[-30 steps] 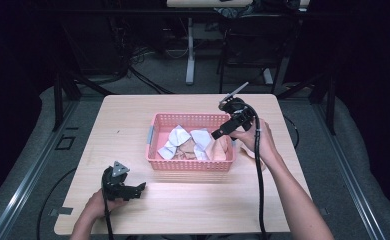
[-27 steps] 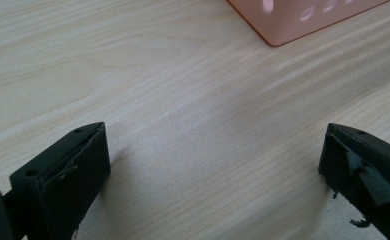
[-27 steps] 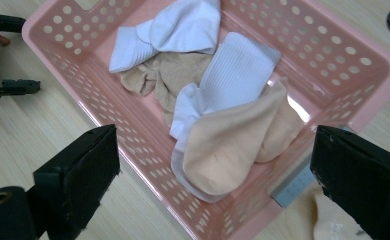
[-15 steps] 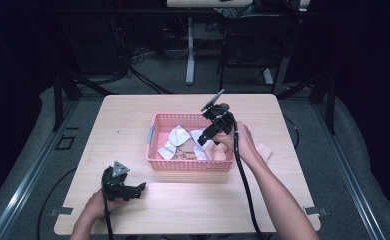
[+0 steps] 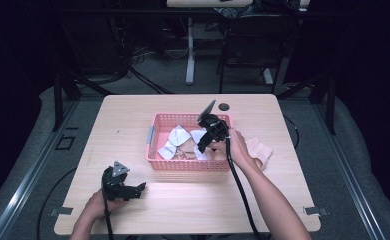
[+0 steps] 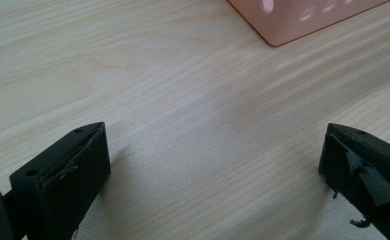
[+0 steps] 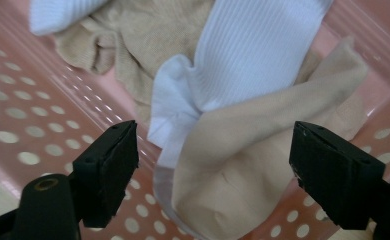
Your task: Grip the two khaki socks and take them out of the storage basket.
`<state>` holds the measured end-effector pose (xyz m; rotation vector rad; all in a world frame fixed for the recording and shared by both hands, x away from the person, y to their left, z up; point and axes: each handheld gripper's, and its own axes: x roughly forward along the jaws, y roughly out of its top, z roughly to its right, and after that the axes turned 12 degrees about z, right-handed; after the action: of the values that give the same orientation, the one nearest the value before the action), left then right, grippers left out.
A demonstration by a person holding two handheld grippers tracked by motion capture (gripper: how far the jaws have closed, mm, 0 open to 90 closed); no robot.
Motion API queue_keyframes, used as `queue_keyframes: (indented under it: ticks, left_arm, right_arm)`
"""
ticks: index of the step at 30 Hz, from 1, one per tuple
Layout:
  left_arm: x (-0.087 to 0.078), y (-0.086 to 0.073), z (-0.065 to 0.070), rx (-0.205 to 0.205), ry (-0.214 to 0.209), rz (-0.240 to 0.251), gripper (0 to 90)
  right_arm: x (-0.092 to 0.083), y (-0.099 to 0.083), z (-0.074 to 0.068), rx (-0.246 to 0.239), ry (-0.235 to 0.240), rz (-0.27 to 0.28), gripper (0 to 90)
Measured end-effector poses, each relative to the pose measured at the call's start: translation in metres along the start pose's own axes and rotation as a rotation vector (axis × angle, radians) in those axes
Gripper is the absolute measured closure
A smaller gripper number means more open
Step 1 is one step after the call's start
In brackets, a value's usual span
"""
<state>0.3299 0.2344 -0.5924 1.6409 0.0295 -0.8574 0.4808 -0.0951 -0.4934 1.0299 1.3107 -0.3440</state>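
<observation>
The right gripper (image 7: pixel 213 175), fingers spread but just narrowing, is hanging over a beige fabric sock (image 7: pixel 263 165) inside the pink perforated plastic basket (image 5: pixel 155 157); the left gripper (image 6: pixel 218 175), fingers spread, is resting on the pale wooden counter (image 6: pixel 183 100).

A light wooden table (image 5: pixel 133 125) is set on a grey floor (image 5: pixel 33 165), lit from above. Behind it, a white table leg (image 5: pixel 189 50), dark chair frames (image 5: pixel 243 55) and cables (image 5: pixel 133 55) are seen in shadow.

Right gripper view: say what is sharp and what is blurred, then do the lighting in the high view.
Right gripper view: socks sharp, jaws soft. High view: table lit with a pale sheen near the left gripper, surroundings dark.
</observation>
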Motion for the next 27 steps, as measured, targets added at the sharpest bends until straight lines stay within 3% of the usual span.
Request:
queue_keyframes:
  ticks: [3, 6, 13, 17, 18, 20, 22, 27]
  left_arm:
    - [0.000, 0.000, 0.000, 0.000, 0.000, 0.000, 0.1]
    - [0.000, 0.000, 0.000, 0.000, 0.000, 0.000, 0.1]
    - [0.000, 0.000, 0.000, 0.000, 0.000, 0.000, 0.1]
    - [0.000, 0.000, 0.000, 0.000, 0.000, 0.000, 0.1]
    - [0.000, 0.000, 0.000, 0.000, 0.000, 0.000, 0.1]
    - [0.000, 0.000, 0.000, 0.000, 0.000, 0.000, 0.1]
    - [0.000, 0.000, 0.000, 0.000, 0.000, 0.000, 0.1]
    - [0.000, 0.000, 0.000, -0.001, 0.000, 0.000, 0.1]
  right_arm:
    - [0.004, 0.000, 0.001, 0.001, -0.006, -0.026, 22.5]
    - [0.011, -0.001, 0.000, 0.006, -0.058, -0.012, 30.5]
    - [0.015, -0.003, 0.005, 0.004, -0.081, -0.047, 45.9]
    - [0.018, -0.006, 0.009, 0.008, -0.079, -0.059, 65.9]
    - [0.018, -0.006, 0.009, 0.008, -0.079, -0.059, 65.9]
    - [0.014, -0.007, 0.011, 0.009, -0.072, -0.050, 77.6]
    - [0.010, -0.007, 0.012, 0.004, -0.073, -0.047, 82.4]
    - [-0.007, -0.009, 0.017, 0.016, -0.056, 0.000, 85.2]
